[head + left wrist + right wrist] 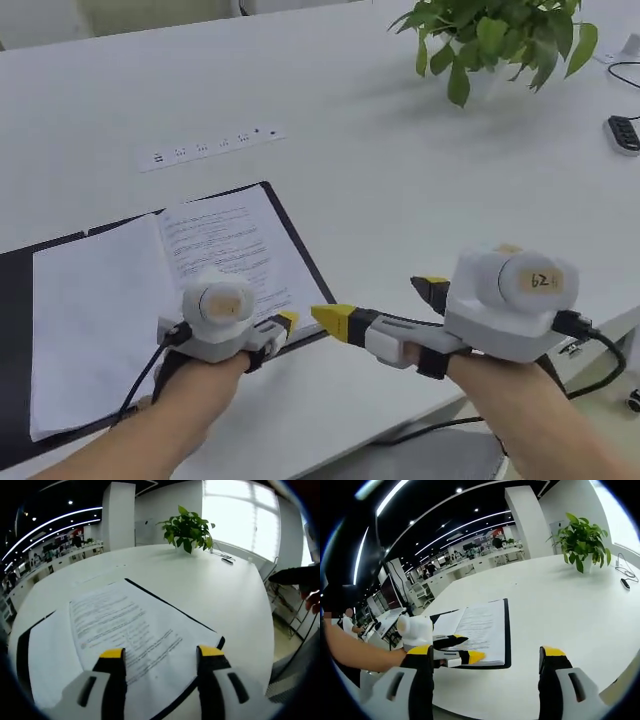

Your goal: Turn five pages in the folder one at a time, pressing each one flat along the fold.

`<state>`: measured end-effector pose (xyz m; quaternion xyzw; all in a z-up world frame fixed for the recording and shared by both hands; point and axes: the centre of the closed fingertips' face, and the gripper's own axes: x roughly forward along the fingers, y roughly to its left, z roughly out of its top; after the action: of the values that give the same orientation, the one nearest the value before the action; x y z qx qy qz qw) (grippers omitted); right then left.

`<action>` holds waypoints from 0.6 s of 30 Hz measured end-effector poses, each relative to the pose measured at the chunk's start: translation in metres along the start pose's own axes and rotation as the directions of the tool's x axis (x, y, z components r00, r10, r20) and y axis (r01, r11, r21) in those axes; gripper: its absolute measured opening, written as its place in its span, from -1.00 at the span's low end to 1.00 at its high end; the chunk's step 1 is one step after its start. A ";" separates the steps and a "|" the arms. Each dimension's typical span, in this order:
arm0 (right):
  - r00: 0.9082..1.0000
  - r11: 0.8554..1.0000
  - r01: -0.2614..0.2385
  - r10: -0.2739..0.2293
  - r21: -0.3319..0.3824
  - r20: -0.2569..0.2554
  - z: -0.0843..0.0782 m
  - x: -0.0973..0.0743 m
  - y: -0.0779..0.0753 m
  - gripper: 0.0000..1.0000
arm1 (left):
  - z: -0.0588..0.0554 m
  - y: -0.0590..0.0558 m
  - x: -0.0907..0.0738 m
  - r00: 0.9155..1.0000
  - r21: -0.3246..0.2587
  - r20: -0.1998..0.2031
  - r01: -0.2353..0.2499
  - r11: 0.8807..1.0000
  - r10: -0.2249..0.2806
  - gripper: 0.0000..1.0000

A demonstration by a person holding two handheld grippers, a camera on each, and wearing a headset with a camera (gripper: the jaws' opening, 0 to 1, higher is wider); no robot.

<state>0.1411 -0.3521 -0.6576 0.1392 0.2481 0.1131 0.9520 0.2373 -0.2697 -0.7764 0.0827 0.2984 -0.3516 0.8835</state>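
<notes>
The black folder (292, 232) lies open at the table's front left, a blank white page (90, 320) on its left and a printed page (225, 245) on its right. My left gripper (275, 330) hovers open over the printed page's (125, 625) near right corner, its jaws (161, 652) apart with nothing between them. My right gripper (383, 303) is open too, just right of the folder above bare table, pointing left. The right gripper view has the folder (487, 625) ahead of its spread jaws (486, 651) and the left gripper (445, 647) at the folder's near edge.
A potted plant (490, 40) stands at the far right of the white table (400, 180). A row of sockets (210, 145) is set into the table behind the folder. A dark power strip (622, 133) with cables lies at the right edge. The table's front edge runs close under both grippers.
</notes>
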 end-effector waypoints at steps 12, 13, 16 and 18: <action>1.000 1.000 -0.006 0.006 0.012 -0.029 -0.008 0.012 -0.002 0.68 | -0.003 -0.001 0.005 0.998 0.043 0.060 -0.030 0.999 0.027 -0.09; 0.999 1.000 -0.008 0.009 0.012 -0.032 -0.008 0.013 -0.001 0.67 | -0.003 -0.001 0.005 0.997 0.046 0.067 -0.031 0.998 0.028 -0.13; 0.999 1.000 -0.014 0.014 0.007 -0.035 -0.008 0.014 0.000 0.66 | -0.003 -0.001 0.005 0.996 0.048 0.090 -0.029 0.998 0.024 -0.21; 0.999 1.000 -0.017 0.018 0.012 -0.038 -0.009 0.016 -0.001 0.66 | -0.003 0.007 0.004 0.994 0.050 0.100 -0.050 0.997 0.045 -0.53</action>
<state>0.1502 -0.3464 -0.6722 0.1447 0.2658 0.1225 0.9452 0.2428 -0.2655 -0.7815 0.0954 0.2431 -0.3418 0.9027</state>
